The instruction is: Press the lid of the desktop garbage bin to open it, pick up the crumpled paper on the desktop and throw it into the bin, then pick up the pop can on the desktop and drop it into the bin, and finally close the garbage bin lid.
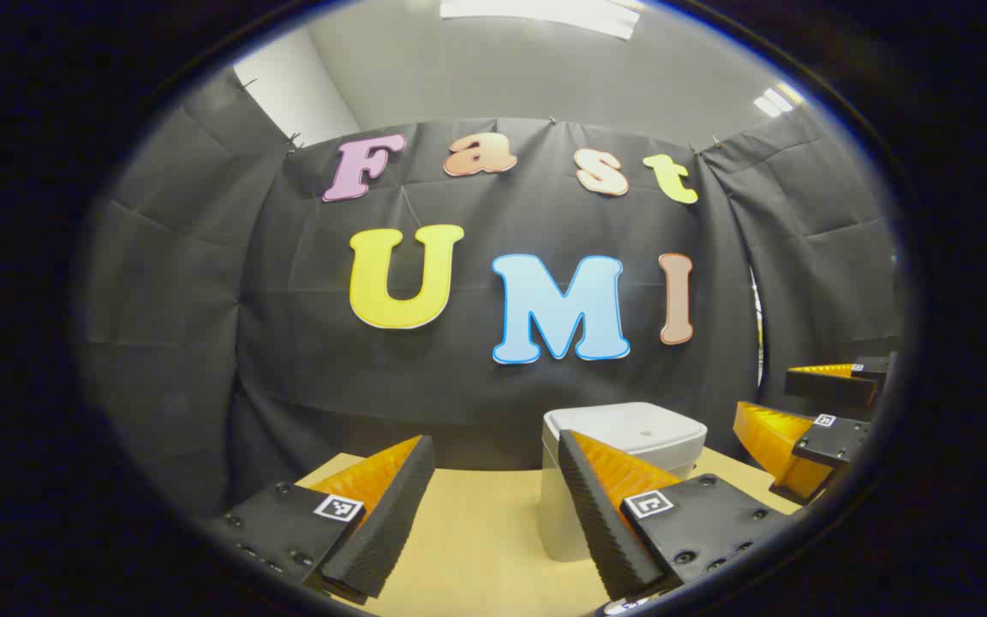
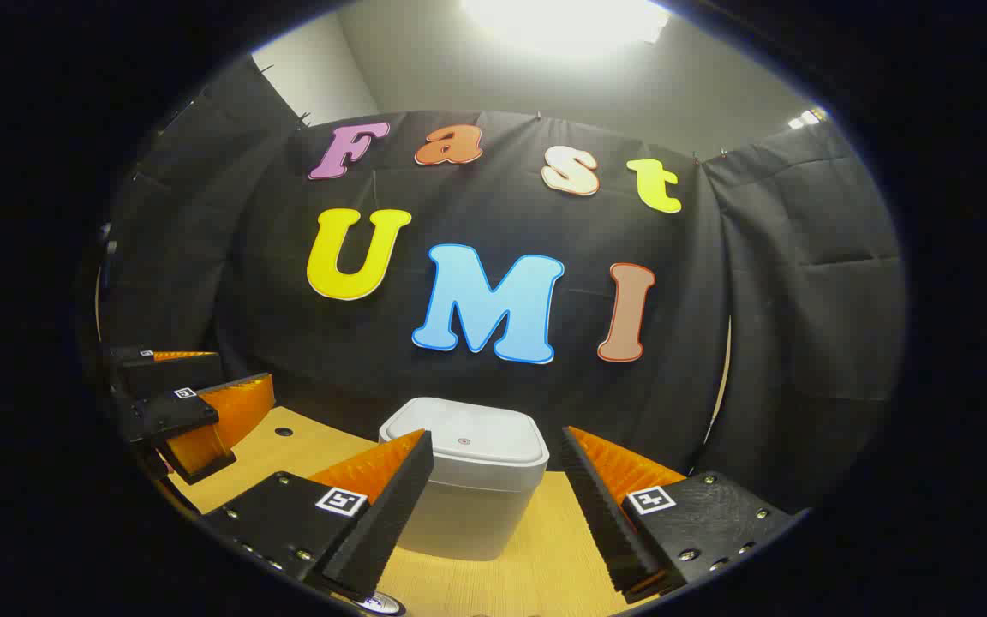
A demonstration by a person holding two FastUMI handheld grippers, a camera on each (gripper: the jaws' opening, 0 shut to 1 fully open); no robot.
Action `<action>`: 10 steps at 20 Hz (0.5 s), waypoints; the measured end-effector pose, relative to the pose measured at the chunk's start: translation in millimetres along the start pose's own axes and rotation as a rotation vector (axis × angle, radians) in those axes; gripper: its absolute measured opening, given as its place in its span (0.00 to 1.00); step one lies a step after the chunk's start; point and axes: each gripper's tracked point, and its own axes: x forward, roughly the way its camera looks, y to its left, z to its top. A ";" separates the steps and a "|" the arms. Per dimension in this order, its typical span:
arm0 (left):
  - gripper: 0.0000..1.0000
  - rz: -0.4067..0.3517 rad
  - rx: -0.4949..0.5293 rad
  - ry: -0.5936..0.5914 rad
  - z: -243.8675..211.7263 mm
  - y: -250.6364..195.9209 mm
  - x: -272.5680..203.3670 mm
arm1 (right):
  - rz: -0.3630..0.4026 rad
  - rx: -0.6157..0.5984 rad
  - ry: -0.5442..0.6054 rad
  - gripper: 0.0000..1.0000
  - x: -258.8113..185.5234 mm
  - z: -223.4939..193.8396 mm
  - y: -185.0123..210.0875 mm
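Observation:
A white desktop bin (image 2: 464,480) with its lid (image 2: 466,441) down stands on the wooden table (image 2: 545,557), straight ahead in the right gripper view. My right gripper (image 2: 498,514) is open in front of it, its fingers wide apart and holding nothing. In the left gripper view the same bin (image 1: 622,454) stands ahead and to the right, partly behind a finger. My left gripper (image 1: 485,523) is open and holds nothing. Each gripper shows at the edge of the other's view: the right gripper (image 1: 810,420) and the left gripper (image 2: 181,403), both open.
Black cloth walls close off the booth behind the bin and on both sides. The table's far edge (image 1: 476,471) lies just behind the bin. A small dark hole (image 2: 284,432) marks the tabletop left of the bin.

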 end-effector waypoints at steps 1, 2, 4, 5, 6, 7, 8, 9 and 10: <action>0.94 0.004 0.004 0.003 -1.1 -0.1 -0.5 | 0.002 0.004 0.003 0.95 0.7 -1.6 -0.3; 0.94 0.005 0.004 0.004 -1.3 0.0 -1.3 | 0.003 0.008 0.009 0.95 1.4 -2.7 0.2; 0.94 -0.001 0.006 0.012 -3.7 -2.3 1.7 | 0.009 0.013 0.015 0.95 3.2 -5.3 0.9; 0.95 -0.004 0.013 0.014 -3.4 -3.8 1.6 | 0.015 0.013 0.017 0.95 3.0 -5.4 3.0; 0.94 -0.007 0.018 0.012 -2.0 -4.3 1.5 | 0.017 0.013 0.019 0.95 3.5 -5.6 3.9; 0.95 -0.006 0.021 0.010 -0.9 -4.9 2.1 | 0.024 0.011 0.021 0.95 3.7 -7.0 5.0; 0.94 -0.007 0.020 0.007 -0.3 -5.1 1.6 | 0.025 0.007 0.023 0.94 4.0 -7.0 5.5; 0.94 -0.010 0.018 0.006 -0.7 -6.5 1.3 | 0.027 0.003 0.022 0.94 3.8 -7.1 5.6; 0.95 -0.015 0.017 0.006 -0.5 -8.4 3.3 | 0.024 -0.001 0.019 0.94 4.3 -6.4 5.1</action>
